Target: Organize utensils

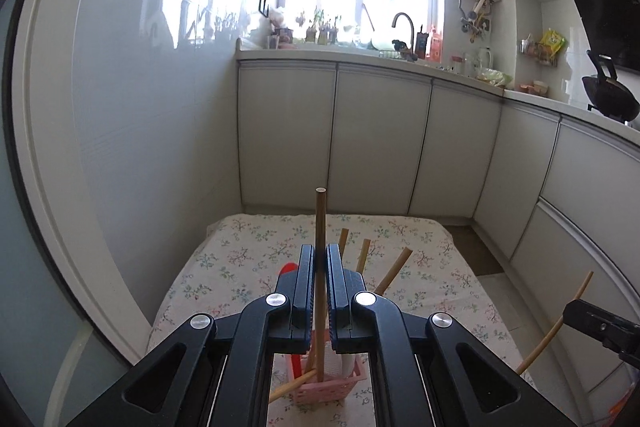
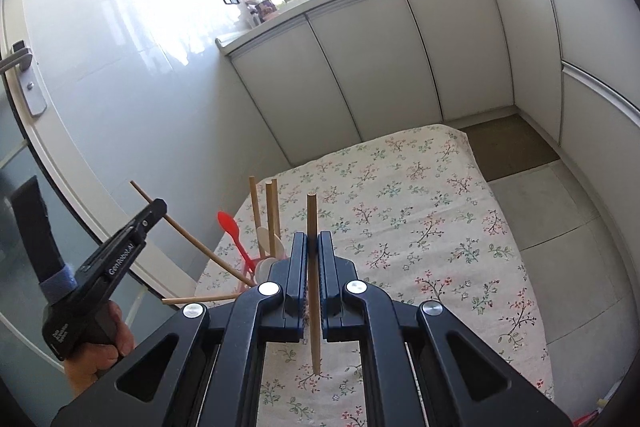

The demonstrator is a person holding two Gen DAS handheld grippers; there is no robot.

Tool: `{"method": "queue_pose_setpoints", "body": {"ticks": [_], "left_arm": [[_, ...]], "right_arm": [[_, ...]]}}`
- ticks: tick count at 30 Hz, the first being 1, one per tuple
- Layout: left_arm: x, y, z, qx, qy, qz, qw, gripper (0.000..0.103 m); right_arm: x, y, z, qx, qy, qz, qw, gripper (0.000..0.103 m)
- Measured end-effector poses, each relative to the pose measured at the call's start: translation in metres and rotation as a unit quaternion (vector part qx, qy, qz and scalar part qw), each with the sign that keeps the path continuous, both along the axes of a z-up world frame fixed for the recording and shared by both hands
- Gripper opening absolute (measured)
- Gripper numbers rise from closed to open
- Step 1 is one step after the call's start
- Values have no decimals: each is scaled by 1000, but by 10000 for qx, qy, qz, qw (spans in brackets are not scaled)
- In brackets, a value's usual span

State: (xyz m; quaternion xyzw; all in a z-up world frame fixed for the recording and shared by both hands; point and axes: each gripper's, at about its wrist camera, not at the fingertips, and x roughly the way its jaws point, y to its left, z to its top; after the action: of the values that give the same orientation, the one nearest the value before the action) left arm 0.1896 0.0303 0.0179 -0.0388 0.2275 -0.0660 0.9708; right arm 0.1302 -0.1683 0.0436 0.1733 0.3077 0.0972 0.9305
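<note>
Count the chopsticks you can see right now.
6 chopsticks. One in the left tongs, tip in the pink basket; one in the right tongs; three standing in the basket; one leaning low out of it. Others may be hidden.

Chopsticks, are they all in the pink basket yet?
Not yet. Several chopsticks and a red spoon already stand in the pink basket. The left gripper holds one chopstick over it; the right gripper holds another above the tablecloth.
</note>
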Motion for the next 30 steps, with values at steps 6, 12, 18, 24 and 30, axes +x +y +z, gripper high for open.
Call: {"method": "queue_pose_setpoints", "body": {"ticks": [6,12,18,24,30], "left_arm": [[15,1,-12,-193,456,-51,9988,26],[-20,8,3,-88,416,-63,9991,57],[-64,37,0,21,811,126,9966,73],[-84,54,-34,61,1449,100,9894,80],[-76,60,-68,23,1969,-85,9804,80]], "right_arm": [[-2,-2,3,46,-74,-36,10000,5],[-9,1,18,15,-402,-124,9991,5],[-11,19,48,86,-872,-68,9961,5],[2,55,68,-163,-1254,21,9920,5],[33,85,71,-437,-1609,-118,9859,5]]}}
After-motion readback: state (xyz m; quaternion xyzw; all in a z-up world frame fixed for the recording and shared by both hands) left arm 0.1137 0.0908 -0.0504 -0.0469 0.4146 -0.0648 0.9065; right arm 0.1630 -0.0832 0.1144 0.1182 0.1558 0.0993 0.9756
